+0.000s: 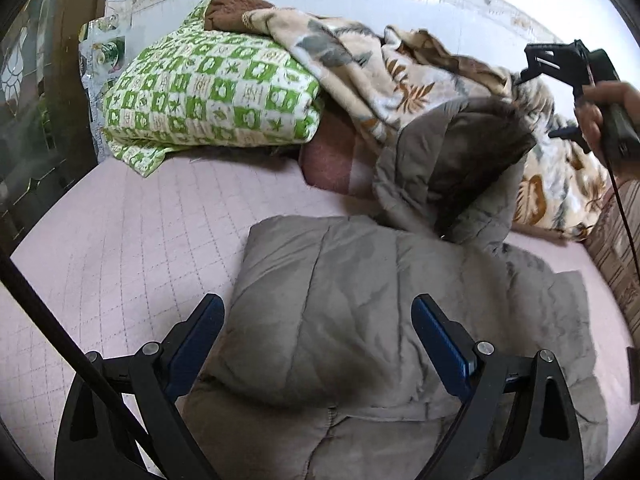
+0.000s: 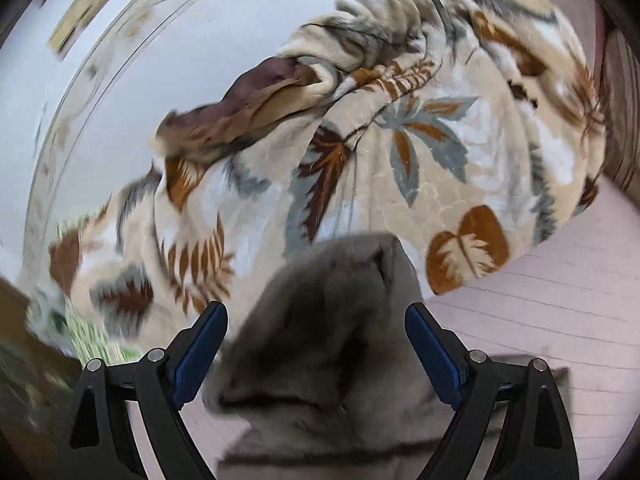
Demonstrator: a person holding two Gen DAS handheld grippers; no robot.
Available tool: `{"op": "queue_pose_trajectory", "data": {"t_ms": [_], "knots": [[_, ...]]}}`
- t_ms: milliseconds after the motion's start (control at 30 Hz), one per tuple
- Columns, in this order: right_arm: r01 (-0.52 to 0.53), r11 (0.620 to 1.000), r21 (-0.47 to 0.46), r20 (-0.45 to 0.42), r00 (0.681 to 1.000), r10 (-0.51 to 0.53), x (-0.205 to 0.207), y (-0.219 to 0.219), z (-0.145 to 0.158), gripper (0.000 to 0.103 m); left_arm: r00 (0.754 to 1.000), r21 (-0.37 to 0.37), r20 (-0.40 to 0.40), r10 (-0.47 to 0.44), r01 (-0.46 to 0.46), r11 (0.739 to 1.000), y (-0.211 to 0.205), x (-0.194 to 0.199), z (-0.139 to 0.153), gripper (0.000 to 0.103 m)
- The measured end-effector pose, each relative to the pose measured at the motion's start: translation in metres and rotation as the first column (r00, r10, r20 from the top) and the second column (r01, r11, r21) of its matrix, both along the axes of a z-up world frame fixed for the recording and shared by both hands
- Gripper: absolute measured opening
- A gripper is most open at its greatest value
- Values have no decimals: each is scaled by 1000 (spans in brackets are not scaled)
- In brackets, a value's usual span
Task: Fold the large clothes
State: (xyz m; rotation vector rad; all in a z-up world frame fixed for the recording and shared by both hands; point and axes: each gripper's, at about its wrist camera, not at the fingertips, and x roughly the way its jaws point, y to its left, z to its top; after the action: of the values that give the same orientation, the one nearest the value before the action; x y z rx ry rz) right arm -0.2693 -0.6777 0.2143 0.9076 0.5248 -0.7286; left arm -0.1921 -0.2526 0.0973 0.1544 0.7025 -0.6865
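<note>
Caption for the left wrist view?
Open left gripper above grey padded coat on pink quilted bed.

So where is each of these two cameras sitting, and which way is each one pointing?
Left wrist view: sits on the left hand-held gripper, looking along its open blue-padded fingers at the grey quilted padded jacket on the pink quilted bed cover; the person's hand with the right hand-held gripper shows.

Right wrist view: sits on the right hand-held gripper, open, tilted over a raised jacket part towards the beige leaf-patterned fleece blanket; no body part shows.

Both share jacket, blanket and bed cover.
</note>
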Motion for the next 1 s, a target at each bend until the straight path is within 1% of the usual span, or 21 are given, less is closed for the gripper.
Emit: {"op": "queue_pose_trajectory", "data": {"t_ms": [67, 133, 167, 200, 233, 267, 367, 467, 500, 600, 633, 700, 733, 767, 833, 900, 933, 967, 1000], "knots": [[0, 1000, 18, 1, 1000, 0, 10, -12, -7, 93, 1000, 5, 11, 5, -5, 1000, -3, 1, -2, 94], [-28, 999, 42, 1, 1000, 27, 24, -20, -21, 92, 1000, 7, 20, 14, -15, 1000, -4, 2, -3, 94], [-50, 998, 44, -5, 999, 50, 30, -21, -28, 76, 1000, 11, 21, 13, -13, 1000, -5, 2, -4, 94], [-61, 998, 35, -21, 998, 62, 35, -21, -35, 55, 1000, 15, 22, 10, -10, 1000, -6, 2, -5, 94], [-77, 996, 37, -20, 997, 78, 36, -16, -42, 17, 1000, 19, 26, 7, -7, 1000, -6, 2, -5, 94], [-83, 996, 44, -15, 996, 84, 35, -12, -46, 16, 999, 25, 33, 7, -8, 1000, -6, 1, -6, 94], [-93, 996, -13, 38, 995, 94, 19, 12, -42, 13, 999, 24, 39, 9, -10, 1000, -5, 2, -4, 94], [-106, 993, -58, 99, 989, 112, -10, 47, -24, 13, 999, 4, 41, 19, -19, 1000, 1, 1, 2, 94], [-112, 991, -67, 123, 985, 120, -24, 62, -17, 13, 999, -5, 41, 26, -26, 1000, 4, 2, 5, 94], [-131, 985, -110, 157, 977, 147, -63, 110, -3, 12, 998, -40, 35, 51, -50, 998, 18, 5, 14, 94], [-136, 984, -111, 170, 973, 154, -74, 124, -3, 12, 998, -53, 29, 60, -59, 997, 23, 7, 16, 94], [-153, 981, -120, 175, 969, 173, -104, 164, -9, 12, 997, -71, 19, 71, -70, 995, 32, 11, 20, 94], [-155, 982, -107, 182, 968, 173, -112, 175, -15, 12, 997, -74, 16, 76, -74, 995, 36, 12, 21, 94], [-157, 985, -66, 193, 967, 167, -129, 196, -30, 11, 997, -74, 13, 81, -79, 994, 39, 14, 22, 94], [-161, 987, -28, 183, 969, 164, -150, 220, -53, 11, 996, -74, 14, 89, -88, 993, 44, 16, 23, 94], [-144, 990, 0, 145, 979, 143, -163, 245, -89, 11, 995, -70, 11, 96, -95, 993, 47, 19, 23, 94], [-147, 988, 41, 110, 984, 142, -164, 255, -119, 11, 995, -68, 9, 97, -96, 993, 47, 20, 23, 94], [-145, 987, 73, 95, 986, 138, -163, 257, -137, 11, 995, -67, 7, 98, -97, 993, 47, 20, 22, 94], [-143, 981, 129, 67, 989, 135, -159, 258, -166, 11, 995, -65, 6, 98, -97, 993, 45, 19, 21, 94]]}}
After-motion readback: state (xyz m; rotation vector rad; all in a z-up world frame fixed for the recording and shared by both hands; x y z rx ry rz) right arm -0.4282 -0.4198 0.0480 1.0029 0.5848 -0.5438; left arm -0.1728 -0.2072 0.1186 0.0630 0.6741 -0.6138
